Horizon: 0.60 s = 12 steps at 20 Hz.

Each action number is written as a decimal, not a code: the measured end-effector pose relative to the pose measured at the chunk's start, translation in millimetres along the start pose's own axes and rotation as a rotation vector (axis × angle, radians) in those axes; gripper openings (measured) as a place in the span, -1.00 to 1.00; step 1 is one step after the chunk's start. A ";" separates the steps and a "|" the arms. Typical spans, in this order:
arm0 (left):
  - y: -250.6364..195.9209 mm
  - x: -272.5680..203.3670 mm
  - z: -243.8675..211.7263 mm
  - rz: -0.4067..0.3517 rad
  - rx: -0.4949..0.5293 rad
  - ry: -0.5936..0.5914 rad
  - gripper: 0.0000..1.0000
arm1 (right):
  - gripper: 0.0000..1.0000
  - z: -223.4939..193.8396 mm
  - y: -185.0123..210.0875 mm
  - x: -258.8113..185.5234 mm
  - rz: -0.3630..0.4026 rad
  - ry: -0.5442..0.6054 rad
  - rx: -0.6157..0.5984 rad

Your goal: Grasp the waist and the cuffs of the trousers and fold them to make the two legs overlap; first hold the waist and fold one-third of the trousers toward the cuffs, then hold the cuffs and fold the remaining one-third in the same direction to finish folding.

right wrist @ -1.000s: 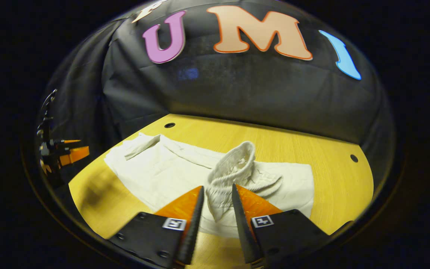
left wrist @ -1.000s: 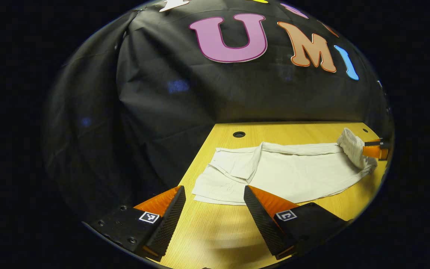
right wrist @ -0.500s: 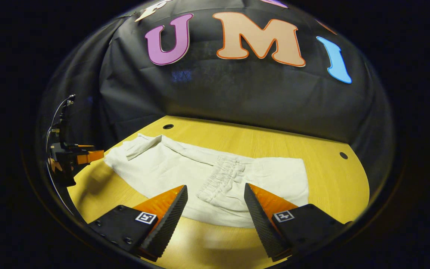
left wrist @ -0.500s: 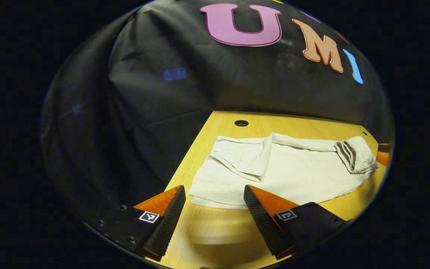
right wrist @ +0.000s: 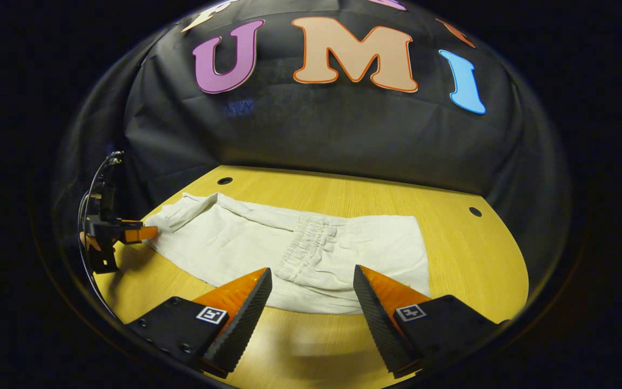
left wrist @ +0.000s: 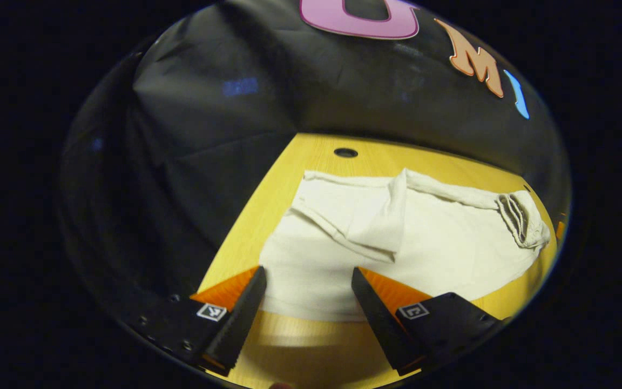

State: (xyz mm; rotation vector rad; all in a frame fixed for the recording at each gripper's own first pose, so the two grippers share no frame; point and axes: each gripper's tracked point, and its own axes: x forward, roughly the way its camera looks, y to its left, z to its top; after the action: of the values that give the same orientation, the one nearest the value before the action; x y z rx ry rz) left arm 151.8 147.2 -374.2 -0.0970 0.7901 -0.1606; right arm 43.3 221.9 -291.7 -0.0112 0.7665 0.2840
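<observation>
White trousers [right wrist: 300, 248] lie on the yellow wooden table [right wrist: 473, 259], legs overlapped. The gathered waist [right wrist: 305, 249] is folded over and rests on the middle of the cloth. In the left gripper view the cuff end [left wrist: 311, 270] lies nearest, one cuff layer turned back [left wrist: 376, 221], and the waist [left wrist: 521, 219] sits far right. My left gripper [left wrist: 306, 289] is open, its fingers straddling the cuff edge just above the cloth. In the right gripper view the left gripper [right wrist: 133, 233] shows at the cuff end. My right gripper [right wrist: 311, 294] is open, held back from the waist fold, nothing between its fingers.
Black cloth walls stand behind and to the left of the table. Round holes [right wrist: 224, 180] [right wrist: 475, 211] sit near the table's far corners. The table's left edge [left wrist: 246, 216] runs close beside the cuff end. Bare wood lies in front of the trousers.
My right gripper let go of the waist, which dropped flat onto the trousers, then drew back. My left gripper moved forward until its open fingers reached the cuff edge.
</observation>
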 end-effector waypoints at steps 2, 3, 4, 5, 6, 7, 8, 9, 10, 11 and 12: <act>-4.2 4.3 -3.8 0.006 -0.003 0.015 0.92 | 0.95 -0.8 -1.0 -1.5 -0.001 0.003 -0.006; -3.4 4.3 -1.4 0.007 -0.004 0.006 0.94 | 0.95 -1.8 -1.8 -2.7 -0.001 0.008 -0.011; -5.5 4.8 0.7 0.000 -0.002 0.002 0.94 | 0.95 -2.2 -3.8 -4.0 -0.002 0.009 -0.013; -6.6 3.5 -0.4 -0.014 0.001 0.008 0.87 | 0.96 -3.1 -3.7 -5.7 -0.001 0.008 -0.008; -9.7 0.9 0.3 -0.028 0.001 0.012 0.77 | 0.95 -3.6 -4.0 -6.3 0.003 0.010 0.001; -19.1 2.3 -0.8 -0.045 0.002 0.016 0.41 | 0.94 -5.7 -4.7 -6.3 0.008 0.013 0.012; -27.5 2.2 -0.3 -0.064 -0.001 0.016 0.22 | 0.95 -6.0 -5.3 -6.2 0.011 0.015 0.021; -33.0 4.3 0.7 -0.080 -0.009 0.013 -0.20 | 0.95 -6.4 -6.4 -6.8 0.014 0.015 0.030; -35.7 5.4 2.0 -0.089 -0.024 0.005 -0.43 | 0.95 -4.3 -8.6 -7.0 0.017 0.012 0.036; -36.4 5.1 3.5 -0.091 -0.046 -0.001 -0.77 | 0.95 -3.1 -11.5 -6.7 0.019 0.007 0.039; -38.5 5.4 4.0 -0.094 -0.077 -0.002 -0.90 | 0.94 -0.5 -14.7 -7.7 0.022 0.001 0.040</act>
State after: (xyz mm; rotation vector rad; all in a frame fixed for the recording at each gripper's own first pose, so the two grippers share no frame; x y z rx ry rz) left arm 154.3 108.5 -369.5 -0.2073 0.7906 -0.2193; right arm 41.5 205.8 -288.2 0.0351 0.7740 0.2893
